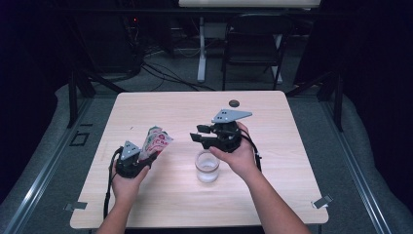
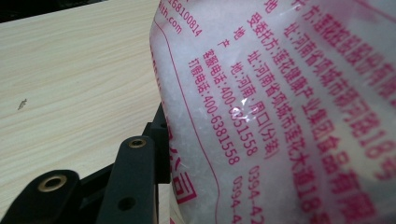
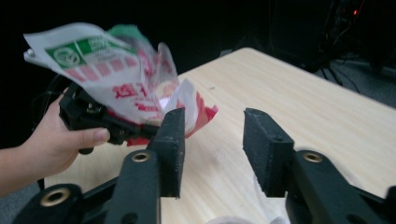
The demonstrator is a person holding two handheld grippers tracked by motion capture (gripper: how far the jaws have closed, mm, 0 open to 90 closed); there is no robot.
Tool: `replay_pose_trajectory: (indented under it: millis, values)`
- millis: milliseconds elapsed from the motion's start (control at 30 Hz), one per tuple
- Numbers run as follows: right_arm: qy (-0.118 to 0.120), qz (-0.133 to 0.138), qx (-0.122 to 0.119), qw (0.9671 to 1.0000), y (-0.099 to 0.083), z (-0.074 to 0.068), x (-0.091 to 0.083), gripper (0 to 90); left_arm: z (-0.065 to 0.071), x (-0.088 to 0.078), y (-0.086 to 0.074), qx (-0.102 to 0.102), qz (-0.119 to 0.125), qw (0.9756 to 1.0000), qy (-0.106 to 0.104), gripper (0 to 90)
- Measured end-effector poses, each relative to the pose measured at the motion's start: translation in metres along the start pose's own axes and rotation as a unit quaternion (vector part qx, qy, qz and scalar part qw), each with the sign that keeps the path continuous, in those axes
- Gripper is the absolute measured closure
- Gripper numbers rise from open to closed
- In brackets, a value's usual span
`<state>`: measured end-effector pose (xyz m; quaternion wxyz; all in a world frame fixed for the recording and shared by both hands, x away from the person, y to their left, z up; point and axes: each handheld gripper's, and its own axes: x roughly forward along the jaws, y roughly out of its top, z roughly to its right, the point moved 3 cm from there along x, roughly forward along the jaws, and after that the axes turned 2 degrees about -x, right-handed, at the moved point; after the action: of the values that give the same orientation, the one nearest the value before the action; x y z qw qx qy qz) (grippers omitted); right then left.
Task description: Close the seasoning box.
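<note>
I take the job to be tipping the white grains from the bag (image 1: 155,141) into the clear cup (image 1: 207,166), and by my reckoning it is barely begun: the cup sits upright on the bench (image 1: 272,185) and looks empty or nearly so, and the bag is not over it but off to its left, well apart. My left tongs (image 1: 132,163) pinch the bag by its lower part, holding it off the bench with its crumpled top tilted toward the cup. My right tongs (image 3: 212,144) hang just behind the cup, jaws spread and empty, pointing at the bag's ragged end. Opening or steadying that end is probably next.
</note>
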<state>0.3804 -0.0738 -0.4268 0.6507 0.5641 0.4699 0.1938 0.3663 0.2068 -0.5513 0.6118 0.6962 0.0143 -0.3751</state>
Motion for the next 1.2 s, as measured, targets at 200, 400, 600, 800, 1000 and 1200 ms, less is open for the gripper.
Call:
replay_pose_trajectory:
  millis: [200, 400, 600, 800, 1000, 1200]
  values:
    - [0.006, -0.009, -0.043, 0.9990, 0.005, 0.000, -0.005, 60.4, 0.005, 0.001, 0.000, 0.020, -0.012, 0.9997, 0.010, 60.5]
    - [0.020, -0.019, -0.058, 0.9979, -0.001, -0.006, -0.013, 62.6, 0.016, -0.003, 0.007, 0.048, -0.009, 0.9986, 0.022, 60.5]
    - [0.026, -0.030, -0.083, 0.9958, -0.005, -0.014, -0.017, 62.6, 0.023, -0.007, 0.015, 0.082, -0.012, 0.9960, 0.034, 60.6]
    - [0.039, -0.027, -0.102, 0.9937, -0.004, -0.024, -0.016, 62.3, 0.025, -0.007, 0.025, 0.106, -0.019, 0.9930, 0.048, 60.6]
    - [0.036, -0.024, -0.104, 0.9936, -0.004, -0.024, -0.018, 61.3, 0.031, 0.000, 0.037, 0.146, -0.028, 0.9870, 0.061, 60.6]
    - [0.027, -0.021, -0.108, 0.9936, -0.004, -0.024, -0.019, 60.3, 0.041, 0.010, 0.046, 0.188, -0.037, 0.9798, 0.058, 60.6]
